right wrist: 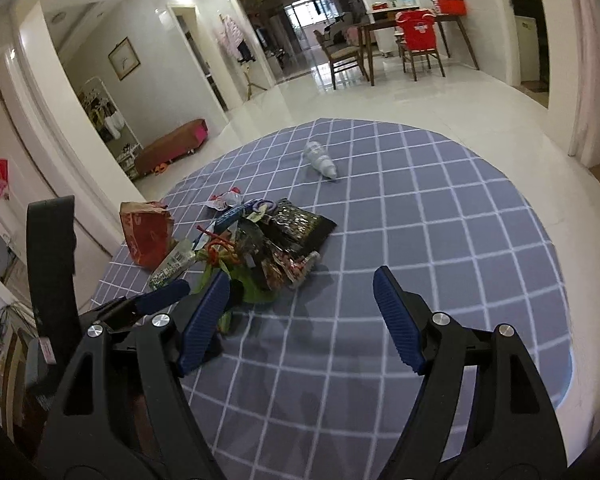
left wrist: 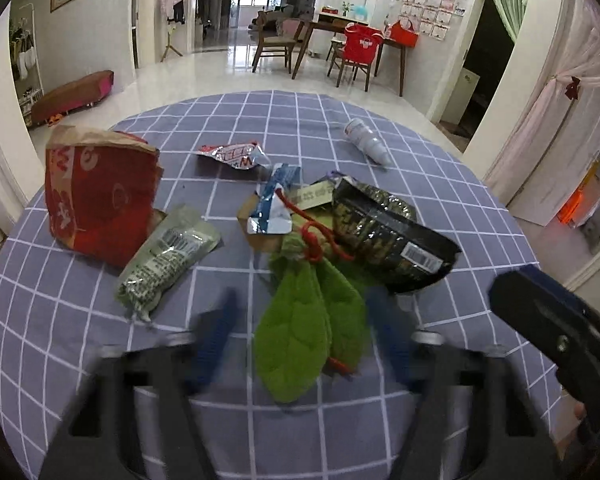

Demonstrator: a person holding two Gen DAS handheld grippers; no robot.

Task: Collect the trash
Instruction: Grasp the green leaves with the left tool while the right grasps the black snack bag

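Note:
A pile of trash lies on the round table: a green leaf-shaped piece [left wrist: 300,340] with a red cord [left wrist: 312,236], a black snack bag [left wrist: 392,232], a blue-white wrapper [left wrist: 276,204], a green wrapper [left wrist: 164,260] and a red-white wrapper [left wrist: 236,154]. A red paper bag [left wrist: 96,200] stands at the left. A small white bottle [left wrist: 366,142] lies farther back. My left gripper [left wrist: 300,312] is open, its blurred fingers on either side of the green leaf. My right gripper [right wrist: 300,280] is open and empty, right of the pile [right wrist: 260,244].
The table wears a blue-grey checked cloth [right wrist: 420,240]. The right gripper's body shows at the left wrist view's right edge [left wrist: 556,320]. The left gripper [right wrist: 156,300] shows at the left in the right wrist view. Chairs and a dining table [left wrist: 340,40] stand far behind.

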